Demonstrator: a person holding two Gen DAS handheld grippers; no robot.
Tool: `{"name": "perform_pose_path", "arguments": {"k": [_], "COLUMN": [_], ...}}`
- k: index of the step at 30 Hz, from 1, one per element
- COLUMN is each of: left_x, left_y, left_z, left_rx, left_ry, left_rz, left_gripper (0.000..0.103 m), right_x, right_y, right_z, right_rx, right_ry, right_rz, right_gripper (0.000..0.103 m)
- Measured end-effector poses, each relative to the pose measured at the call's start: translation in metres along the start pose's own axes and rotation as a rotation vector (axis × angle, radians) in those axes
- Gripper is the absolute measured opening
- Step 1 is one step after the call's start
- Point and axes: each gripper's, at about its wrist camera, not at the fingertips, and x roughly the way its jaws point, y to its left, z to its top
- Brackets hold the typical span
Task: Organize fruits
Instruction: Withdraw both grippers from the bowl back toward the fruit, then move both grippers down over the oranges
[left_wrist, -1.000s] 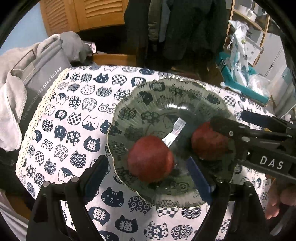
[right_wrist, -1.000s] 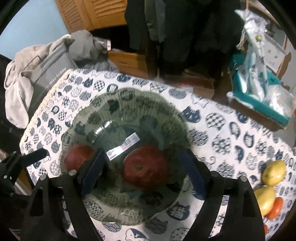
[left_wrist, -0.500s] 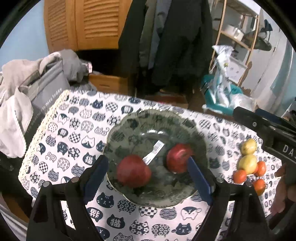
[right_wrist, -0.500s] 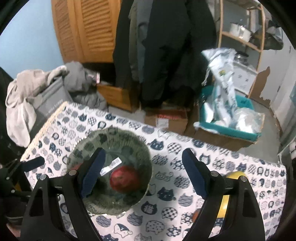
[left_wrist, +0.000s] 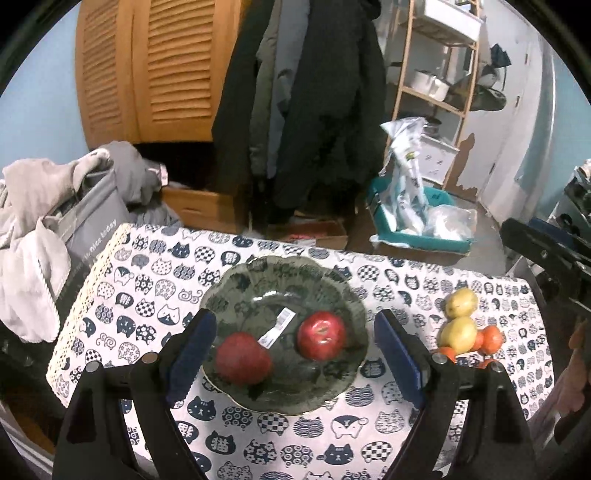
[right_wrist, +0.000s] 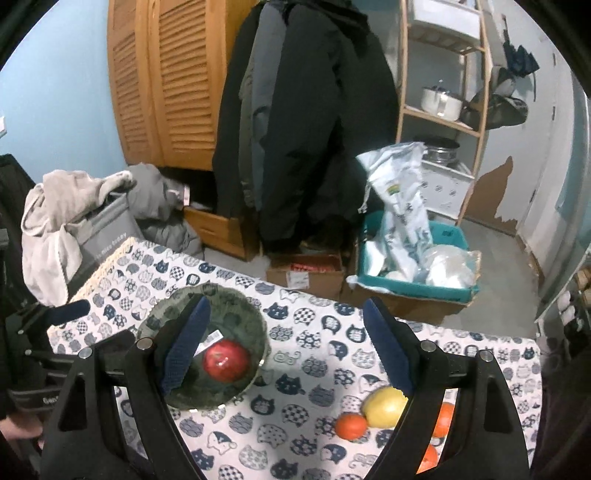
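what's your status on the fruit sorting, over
Left gripper open, empty; right gripper open, empty. Two apples on plate. Pears and oranges loose on tablecloth. Nothing blocking.

- White tablecloth printed with navy cat faces (left_wrist: 155, 291)
- Orange louvred wooden cupboard doors (right_wrist: 166, 81)
- Dark coats hanging (right_wrist: 306, 110)
- Teal plastic bin holding plastic bags (right_wrist: 447, 236)
- Grey fabric bag draped with pale clothing (left_wrist: 85, 229)

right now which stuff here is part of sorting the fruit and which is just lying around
Job:
- plate
- two apples on it
- pears and oranges on the cloth
- both grippers, open and empty

Lying about:
- coats
- laundry
- teal bin
- shelf pot
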Motion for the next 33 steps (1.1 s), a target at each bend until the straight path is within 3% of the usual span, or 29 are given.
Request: {"name": "perform_pose_path", "arguments": {"k": [13,33], "left_x": [-0.033,-0.036], "left_y": [-0.047,-0.148], "left_z": [0.009,0.009], "left_rx": [0.082,0.223], "left_ry": [-0.078,-0.073], "left_rz": [-0.071,-0.209], "left_gripper": [0.095,0.096], "right_x": [-0.053,-0.101], "right_y": [-0.058,-0.144], "right_z": [-0.021,-0.075], "right_rx": [0.053,0.186], "right_ry": [-0.059,-0.041], "right_rz": [-0.109,-0.269], "right_gripper": [0.085,0.086]}}
